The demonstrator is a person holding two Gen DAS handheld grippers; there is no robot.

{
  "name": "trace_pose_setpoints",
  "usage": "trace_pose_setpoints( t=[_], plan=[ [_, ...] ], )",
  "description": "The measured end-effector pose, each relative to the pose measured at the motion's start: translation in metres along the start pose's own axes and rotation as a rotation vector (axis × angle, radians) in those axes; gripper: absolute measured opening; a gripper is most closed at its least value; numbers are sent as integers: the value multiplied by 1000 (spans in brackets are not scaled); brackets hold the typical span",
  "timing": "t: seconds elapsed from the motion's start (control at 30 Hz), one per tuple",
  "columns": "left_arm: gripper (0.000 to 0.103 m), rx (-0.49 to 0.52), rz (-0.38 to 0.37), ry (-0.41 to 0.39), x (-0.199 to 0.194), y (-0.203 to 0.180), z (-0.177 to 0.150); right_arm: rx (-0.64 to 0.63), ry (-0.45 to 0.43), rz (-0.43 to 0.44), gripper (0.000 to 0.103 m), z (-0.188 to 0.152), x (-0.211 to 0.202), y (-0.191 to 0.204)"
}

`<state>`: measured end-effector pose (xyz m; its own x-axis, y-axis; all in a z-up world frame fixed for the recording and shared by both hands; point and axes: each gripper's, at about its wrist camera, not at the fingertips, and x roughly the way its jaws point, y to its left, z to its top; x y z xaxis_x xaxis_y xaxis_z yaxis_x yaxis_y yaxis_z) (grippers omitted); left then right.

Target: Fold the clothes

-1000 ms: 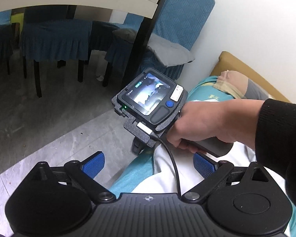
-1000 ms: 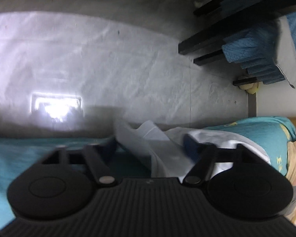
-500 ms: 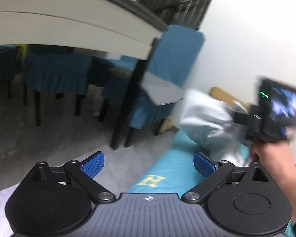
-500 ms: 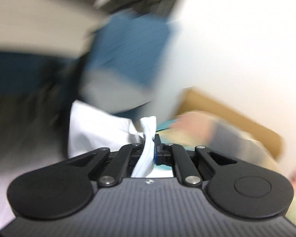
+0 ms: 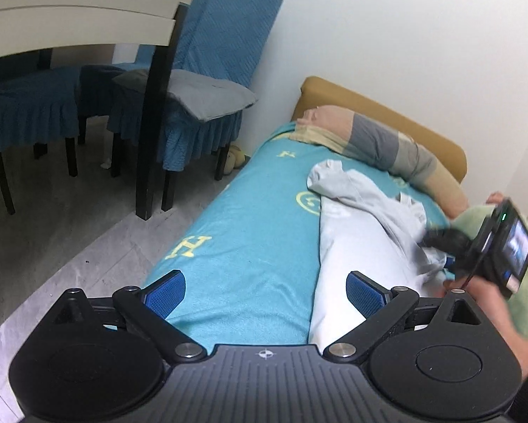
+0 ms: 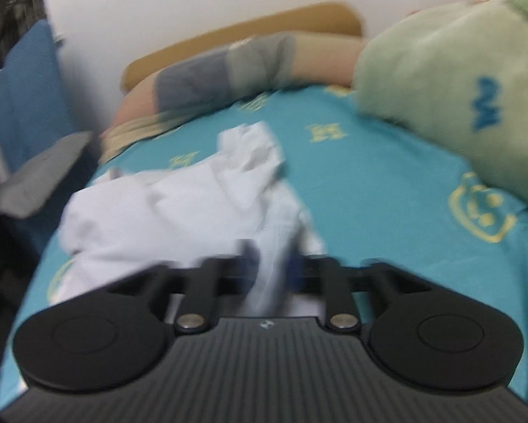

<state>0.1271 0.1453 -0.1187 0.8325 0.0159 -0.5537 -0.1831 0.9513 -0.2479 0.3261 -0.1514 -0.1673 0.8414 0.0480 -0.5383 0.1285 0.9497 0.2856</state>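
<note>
A bed (image 5: 249,218) with a turquoise sheet and tan headboard (image 5: 387,112) stands against a plain white wall (image 5: 404,35). Beside it, blue-covered chairs (image 5: 207,70) surround a white-topped dining table (image 5: 70,28) on a grey tiled floor (image 5: 63,218).

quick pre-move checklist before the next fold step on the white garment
1. Right gripper jaws shut on the crumpled white cotton garment: ok.
2. Left gripper jaws open and empty, ready to take a second corner: ok.
3. Garment spread flat on the turquoise patterned bed sheet: not ok, bunched.
4. Free corner for the left gripper: cannot tell, folds hide the edges.
5. Pale green plush blanket apart from the garment: ok.
</note>
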Motion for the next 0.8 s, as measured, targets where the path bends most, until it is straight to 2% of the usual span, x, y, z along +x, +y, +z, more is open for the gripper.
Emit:
trace_pose_setpoints(
  t=[0.03,0.07,0.2,0.43,0.63,0.73,0.8],
  plan=[
    [99,9,-1,1,2,-1,0,-10,8,30,84,0,-4,4],
    [99,19,-2,-1,1,-3,0,-23,6,49,86,1,-10,11],
    [99,68,-3,-26,-13,-14,1,-77,-5,122,86,6,-40,33],
    [99,113,-27,-69,-46,-32,6,-91,-41,183,86,16,-139,32],
    [99,98,-64,12,-70,-35,16,-42,-54,246,86,-6,-238,-1],
    [99,50,-144,85,-82,-20,33,12,-27,270,86,-27,-274,-25],
    [98,13,-194,161,-85,-4,48,22,-9,249,86,-41,-290,-37]
  ],
)
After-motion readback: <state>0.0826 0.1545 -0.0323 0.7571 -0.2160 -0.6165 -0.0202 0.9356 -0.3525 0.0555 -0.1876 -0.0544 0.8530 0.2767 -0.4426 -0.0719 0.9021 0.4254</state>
